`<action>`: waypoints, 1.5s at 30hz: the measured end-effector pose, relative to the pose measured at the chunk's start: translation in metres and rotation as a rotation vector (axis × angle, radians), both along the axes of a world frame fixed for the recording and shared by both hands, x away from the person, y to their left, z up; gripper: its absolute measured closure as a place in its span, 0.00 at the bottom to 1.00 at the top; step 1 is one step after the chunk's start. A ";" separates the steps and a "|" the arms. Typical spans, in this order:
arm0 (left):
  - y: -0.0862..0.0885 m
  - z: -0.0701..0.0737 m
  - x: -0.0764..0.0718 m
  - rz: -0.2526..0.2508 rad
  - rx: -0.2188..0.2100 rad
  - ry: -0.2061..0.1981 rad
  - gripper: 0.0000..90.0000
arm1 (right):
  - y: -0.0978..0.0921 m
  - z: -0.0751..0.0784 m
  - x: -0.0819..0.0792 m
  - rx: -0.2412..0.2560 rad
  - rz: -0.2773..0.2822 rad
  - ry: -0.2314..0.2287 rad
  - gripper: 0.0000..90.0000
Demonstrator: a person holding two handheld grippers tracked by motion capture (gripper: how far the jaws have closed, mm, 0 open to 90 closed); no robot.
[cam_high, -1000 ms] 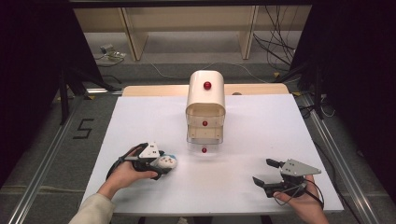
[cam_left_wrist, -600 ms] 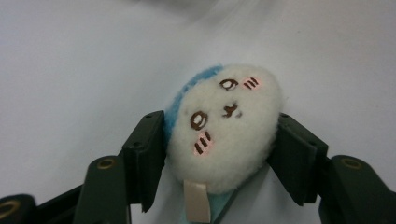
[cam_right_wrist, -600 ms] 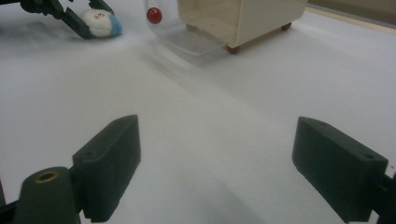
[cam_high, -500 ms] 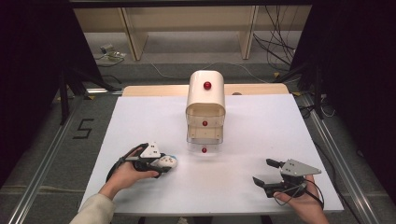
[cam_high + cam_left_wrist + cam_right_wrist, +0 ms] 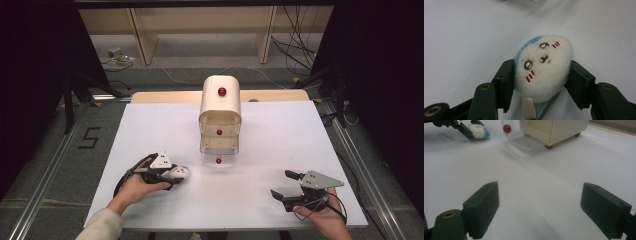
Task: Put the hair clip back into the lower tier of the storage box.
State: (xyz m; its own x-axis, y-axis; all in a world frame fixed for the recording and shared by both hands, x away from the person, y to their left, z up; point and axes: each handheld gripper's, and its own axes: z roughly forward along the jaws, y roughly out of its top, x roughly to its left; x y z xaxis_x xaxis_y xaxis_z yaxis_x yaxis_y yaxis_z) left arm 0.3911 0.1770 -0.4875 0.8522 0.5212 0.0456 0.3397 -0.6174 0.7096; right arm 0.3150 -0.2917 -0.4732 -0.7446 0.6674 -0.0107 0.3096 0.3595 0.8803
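My left gripper (image 5: 541, 82) pinched the plush toy (image 5: 544, 67); my right gripper (image 5: 541, 210) stood spread. The drawer cabinet (image 5: 220, 112) sat beyond, its bottom drawer (image 5: 218, 156) pulled out.

We see our left tongs (image 5: 176, 174) with the plush toy (image 5: 180, 173) tipped over flatter since a second ago, slightly nearer the drawer cabinet (image 5: 220, 112).

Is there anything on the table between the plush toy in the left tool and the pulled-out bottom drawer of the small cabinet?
Nothing visible does. The left tool is shut on the plush toy, and only bare white table lies between it and the open clear bottom drawer of the drawer cabinet. The right tool rests open, well off to the side.
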 end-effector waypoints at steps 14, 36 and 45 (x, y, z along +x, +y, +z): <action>-0.002 0.012 -0.004 0.044 -0.055 -0.040 0.50 | 0.000 0.000 0.000 -0.001 0.001 0.000 0.18; -0.009 0.026 -0.009 0.096 -0.114 -0.072 0.50 | 0.000 0.000 0.000 -0.002 -0.001 0.002 0.18; -0.014 0.033 -0.011 0.145 -0.135 -0.091 0.50 | 0.000 0.000 0.000 -0.003 -0.002 0.003 0.18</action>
